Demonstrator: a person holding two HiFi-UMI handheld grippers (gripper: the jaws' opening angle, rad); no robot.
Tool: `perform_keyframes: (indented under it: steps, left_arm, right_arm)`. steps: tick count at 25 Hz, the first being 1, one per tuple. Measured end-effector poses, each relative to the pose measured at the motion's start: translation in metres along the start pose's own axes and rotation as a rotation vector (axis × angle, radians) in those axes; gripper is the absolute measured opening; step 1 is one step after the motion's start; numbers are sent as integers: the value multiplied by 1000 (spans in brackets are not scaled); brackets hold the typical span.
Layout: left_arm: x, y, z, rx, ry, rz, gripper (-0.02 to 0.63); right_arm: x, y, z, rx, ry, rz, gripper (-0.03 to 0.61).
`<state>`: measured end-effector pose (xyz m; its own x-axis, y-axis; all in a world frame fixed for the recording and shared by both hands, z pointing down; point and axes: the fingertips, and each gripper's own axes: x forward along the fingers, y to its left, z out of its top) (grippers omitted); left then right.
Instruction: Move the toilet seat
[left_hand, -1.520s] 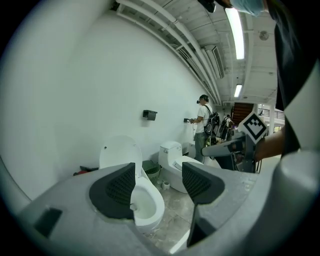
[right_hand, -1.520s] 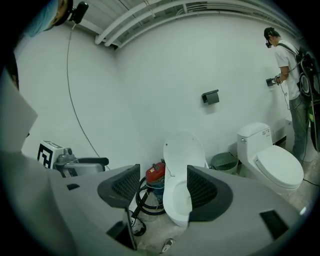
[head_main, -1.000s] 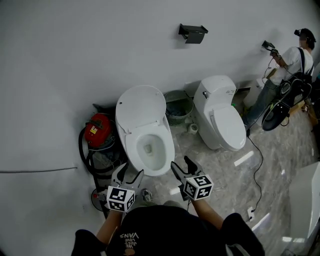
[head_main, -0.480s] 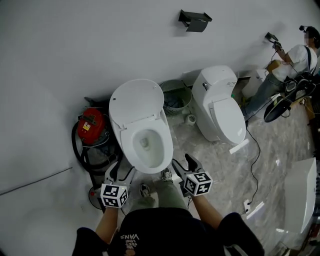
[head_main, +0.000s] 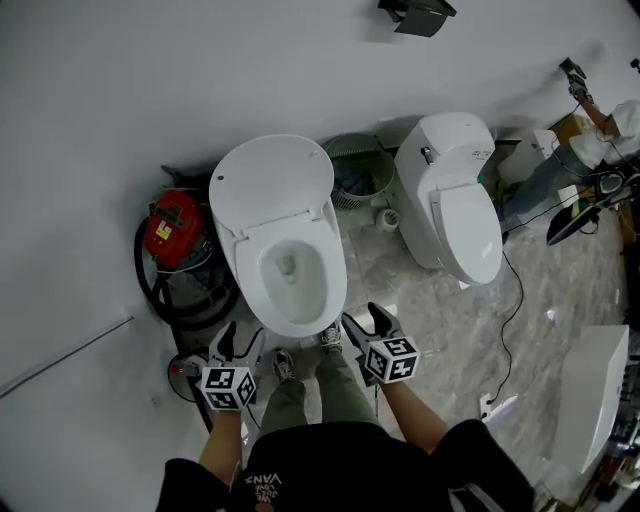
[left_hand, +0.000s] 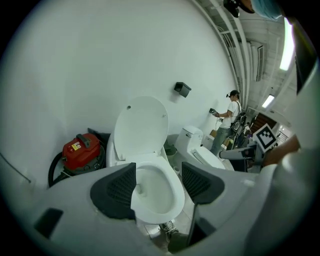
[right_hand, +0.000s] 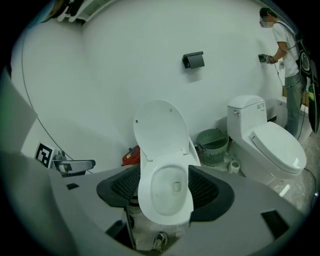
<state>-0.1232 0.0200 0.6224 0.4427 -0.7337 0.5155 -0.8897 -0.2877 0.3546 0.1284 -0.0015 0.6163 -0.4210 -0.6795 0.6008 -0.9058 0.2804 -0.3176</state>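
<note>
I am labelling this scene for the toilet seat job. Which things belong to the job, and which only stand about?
Job:
- near toilet
- its raised lid
- left tool, open and empty
- right tool, open and empty

Standing about:
- red vacuum cleaner
- mesh basket
- second toilet, closed
- black wall holder
- person at the wall

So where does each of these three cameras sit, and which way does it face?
Head view: on the person's head, facing steeply down at the toilet; shows the left gripper, right gripper and the person's legs.
Left gripper view: on the left gripper, looking along its open, empty jaws at the toilet; the right gripper shows at right.
Right gripper view: on the right gripper, facing the same toilet between open, empty jaws; the left gripper shows at left.
Shared: all three show the raised lid and red vacuum.
</note>
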Motion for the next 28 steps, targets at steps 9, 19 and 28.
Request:
perform_keyframes:
  steps: [9, 19, 28]
  left_arm:
    - [42, 16, -76, -173, 101, 59, 317]
    - [79, 31, -162, -256, 228, 100, 321]
    - [108, 54, -220, -367, 299, 158, 321]
  right_arm:
    - [50, -27, -52, 6, 126, 35, 295]
    - [97, -58, -123, -5, 273, 42, 305]
    - [129, -85, -182, 22, 377, 53, 308]
